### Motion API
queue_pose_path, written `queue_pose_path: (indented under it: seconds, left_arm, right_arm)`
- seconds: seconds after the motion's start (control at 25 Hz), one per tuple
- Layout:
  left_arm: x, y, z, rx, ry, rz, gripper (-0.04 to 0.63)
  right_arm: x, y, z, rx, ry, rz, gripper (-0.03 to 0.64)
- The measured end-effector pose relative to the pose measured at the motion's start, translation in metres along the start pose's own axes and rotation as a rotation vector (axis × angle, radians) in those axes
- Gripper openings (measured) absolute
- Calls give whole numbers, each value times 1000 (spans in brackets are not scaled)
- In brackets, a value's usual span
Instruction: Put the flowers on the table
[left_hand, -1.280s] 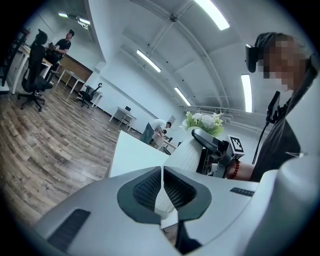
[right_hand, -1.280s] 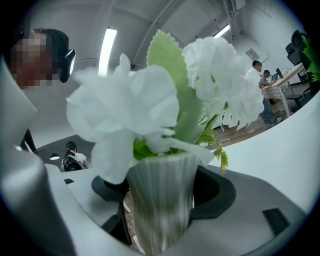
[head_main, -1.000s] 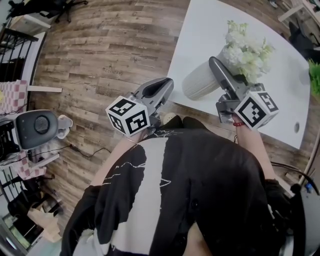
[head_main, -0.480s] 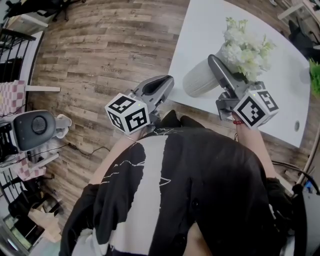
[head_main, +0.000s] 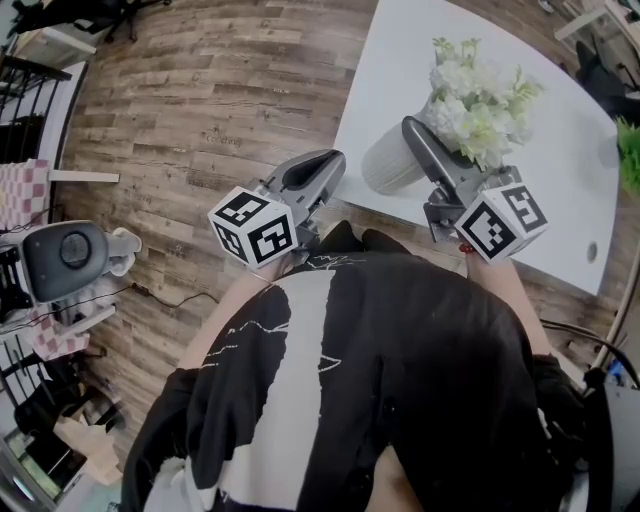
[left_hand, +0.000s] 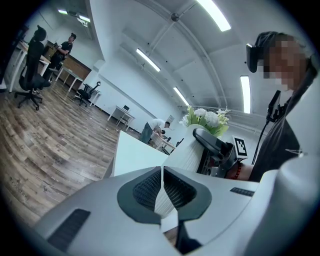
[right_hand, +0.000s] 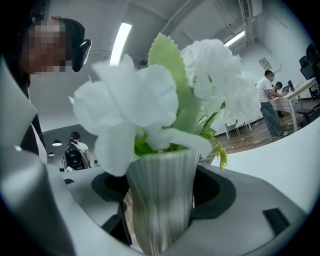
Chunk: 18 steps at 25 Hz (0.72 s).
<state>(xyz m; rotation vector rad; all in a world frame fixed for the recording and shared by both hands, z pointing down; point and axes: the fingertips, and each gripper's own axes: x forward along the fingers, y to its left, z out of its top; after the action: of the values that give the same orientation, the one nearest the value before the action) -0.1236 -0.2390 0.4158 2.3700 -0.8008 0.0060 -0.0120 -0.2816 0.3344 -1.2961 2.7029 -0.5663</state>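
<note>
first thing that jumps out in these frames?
The white flowers in a ribbed white vase, clamped between the right gripper's jaws over the near edge of the white table. Next, the left gripper, jaws shut and empty, over the wood floor beside the table.

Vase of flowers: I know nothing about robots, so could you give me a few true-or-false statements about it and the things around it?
1. The right gripper is closed on the vase. True.
2. The flowers are red. False: they are white, with green leaves.
3. The left gripper holds a flower. False: its jaws are together with nothing between them.
4. The floor is wooden planks. True.
5. The table is black. False: it is white.
</note>
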Motion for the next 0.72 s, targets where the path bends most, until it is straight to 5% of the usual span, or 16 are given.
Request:
queue_pose_path:
  seconds: [0.72]
  left_arm:
    - [11, -10, 3, -4, -10, 17, 26]
  right_arm:
    - [-1, 2, 4, -70, 7, 52, 357]
